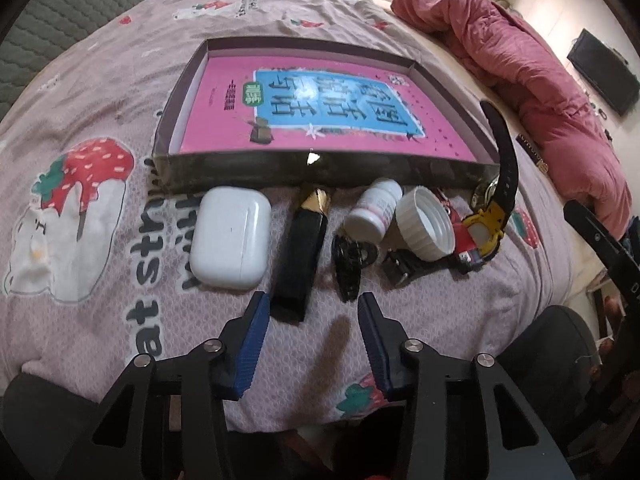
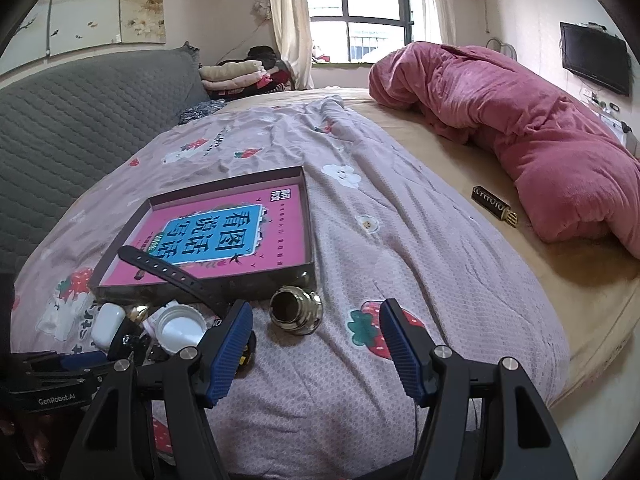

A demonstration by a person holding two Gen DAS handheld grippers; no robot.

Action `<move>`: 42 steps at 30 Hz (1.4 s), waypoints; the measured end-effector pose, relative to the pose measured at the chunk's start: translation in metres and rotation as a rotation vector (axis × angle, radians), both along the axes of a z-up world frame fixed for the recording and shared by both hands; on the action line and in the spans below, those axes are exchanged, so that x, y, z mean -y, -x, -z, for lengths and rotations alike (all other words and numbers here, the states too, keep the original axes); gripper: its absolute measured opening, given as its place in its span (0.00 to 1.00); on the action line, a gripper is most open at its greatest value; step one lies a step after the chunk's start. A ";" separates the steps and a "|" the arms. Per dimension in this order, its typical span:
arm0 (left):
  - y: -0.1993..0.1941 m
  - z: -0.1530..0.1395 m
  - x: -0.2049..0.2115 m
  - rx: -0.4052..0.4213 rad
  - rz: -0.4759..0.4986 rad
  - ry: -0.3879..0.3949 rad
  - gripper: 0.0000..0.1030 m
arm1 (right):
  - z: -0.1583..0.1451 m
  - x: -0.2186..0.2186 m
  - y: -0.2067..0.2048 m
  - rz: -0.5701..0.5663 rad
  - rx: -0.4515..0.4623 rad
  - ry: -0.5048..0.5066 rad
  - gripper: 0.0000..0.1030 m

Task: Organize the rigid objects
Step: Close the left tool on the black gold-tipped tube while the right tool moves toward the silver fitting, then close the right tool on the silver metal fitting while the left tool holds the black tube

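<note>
1. The sorting looks barely begun: the flat box on the bed holds only a pink book, while the small things lie in a row in front of it.
2. The left tongs stand partly open and hold nothing. Just ahead of their tips lies the black lighter, with the white earbud case to its left.
3. The right tongs gape wide and empty. The brass knob sits just beyond them, between the fingers' line.
4. Next, I judge, each pair must drop over its nearest thing and close.
5. The dark clip beside the lighter is hard to identify; the pill bottle, white cap and yellow watch overlap, hiding a red item.
</note>
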State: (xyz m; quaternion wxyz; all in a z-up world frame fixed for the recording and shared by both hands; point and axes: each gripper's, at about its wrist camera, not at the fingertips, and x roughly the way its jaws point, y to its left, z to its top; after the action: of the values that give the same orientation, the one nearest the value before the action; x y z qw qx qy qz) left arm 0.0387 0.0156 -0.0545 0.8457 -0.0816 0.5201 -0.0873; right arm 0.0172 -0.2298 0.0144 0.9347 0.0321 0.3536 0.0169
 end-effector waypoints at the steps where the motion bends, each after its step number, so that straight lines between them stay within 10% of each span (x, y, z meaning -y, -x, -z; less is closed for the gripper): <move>1: -0.002 0.000 -0.001 0.000 -0.002 0.006 0.42 | 0.001 0.001 -0.001 0.002 -0.002 -0.001 0.63; 42: -0.029 0.013 -0.004 0.037 0.015 0.026 0.23 | 0.060 -0.019 -0.059 -0.109 -0.118 0.084 0.63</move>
State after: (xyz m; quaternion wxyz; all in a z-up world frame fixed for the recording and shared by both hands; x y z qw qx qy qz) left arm 0.0680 0.0194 -0.0680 0.8533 -0.0868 0.5039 -0.1019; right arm 0.0761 -0.2108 -0.0455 0.9105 -0.0253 0.4096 0.0511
